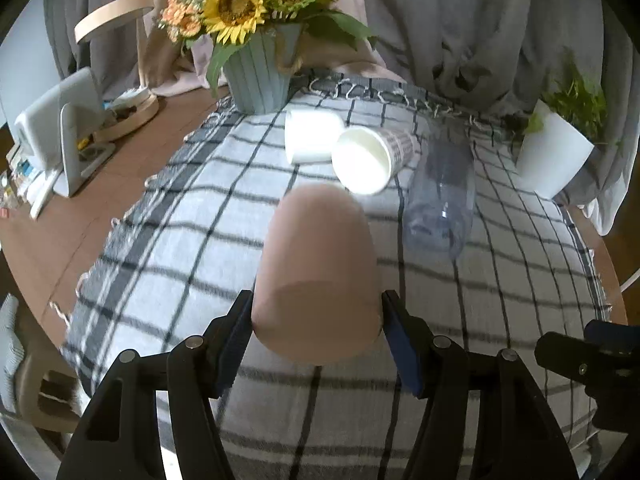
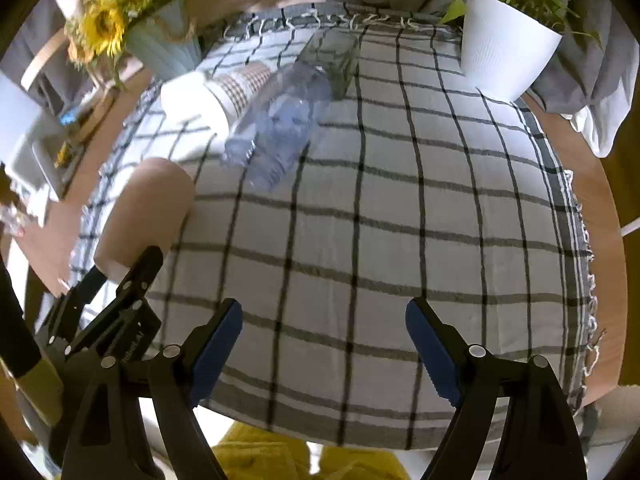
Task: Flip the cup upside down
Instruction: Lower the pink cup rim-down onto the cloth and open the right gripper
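My left gripper (image 1: 316,316) is shut on a plain pink cup (image 1: 316,268), gripped near its wide end, its closed bottom pointing away over the checked cloth. The same cup (image 2: 148,208) and the left gripper (image 2: 120,280) show at the left of the right wrist view. My right gripper (image 2: 324,316) is open and empty above the cloth near the table's front edge; part of it shows in the left wrist view (image 1: 592,352). A paper cup (image 1: 368,160) lies on its side, its opening towards me. A clear plastic cup (image 1: 444,192) lies on its side beside it.
A white cup (image 1: 310,140) stands behind the paper cup. A sunflower pot (image 1: 260,76) is at the back left, a white plant pot (image 2: 504,48) at the back right. The checked cloth (image 2: 400,220) covers a wooden table (image 1: 60,232). A white stand and clutter sit far left.
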